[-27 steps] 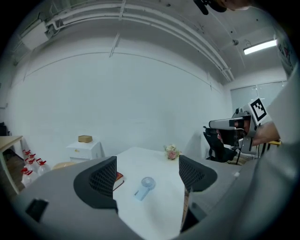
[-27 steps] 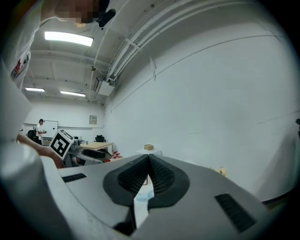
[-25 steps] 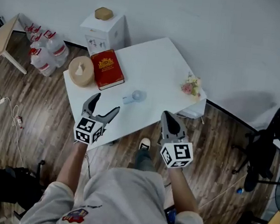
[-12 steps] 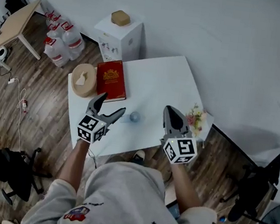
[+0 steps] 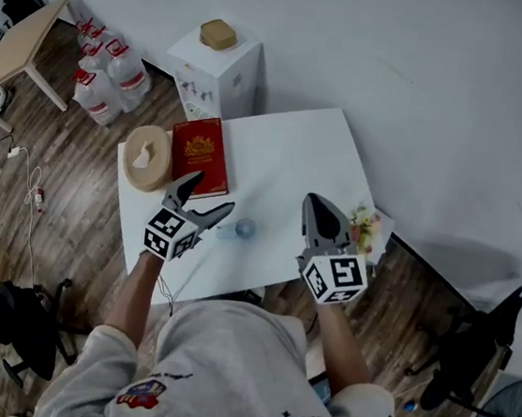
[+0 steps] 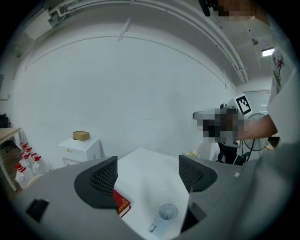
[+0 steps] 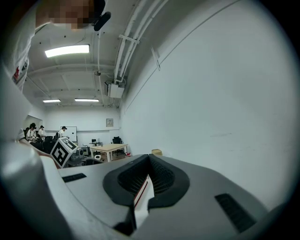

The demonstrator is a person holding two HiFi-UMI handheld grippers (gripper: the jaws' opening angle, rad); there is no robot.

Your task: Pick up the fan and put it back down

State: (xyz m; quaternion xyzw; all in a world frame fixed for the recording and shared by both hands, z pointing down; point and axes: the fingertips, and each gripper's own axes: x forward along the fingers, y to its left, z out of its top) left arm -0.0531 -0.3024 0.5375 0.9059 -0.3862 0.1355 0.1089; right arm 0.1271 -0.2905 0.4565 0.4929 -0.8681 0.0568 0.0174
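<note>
A small pale blue hand fan [image 5: 239, 229] lies flat on the white table [image 5: 291, 155], near its front edge. In the left gripper view the fan [image 6: 164, 215] shows low between the jaws, its round grille up. My left gripper [image 5: 204, 202] hangs open just left of the fan, above the table. My right gripper [image 5: 316, 210] is shut with nothing in it, above the table's right part, apart from the fan. In the right gripper view the jaws [image 7: 147, 178] meet with only a thin slit.
A red book [image 5: 201, 153] and a round tan tissue box [image 5: 148, 157] lie at the table's left. A small flower bunch [image 5: 364, 229] sits at its right edge. Behind stand a white cabinet [image 5: 216, 75] and water bottles [image 5: 107, 75] on the wooden floor.
The head view has shifted, so the table sits differently in frame. My left gripper has come nearer the fan. Both grippers keep their jaw state.
</note>
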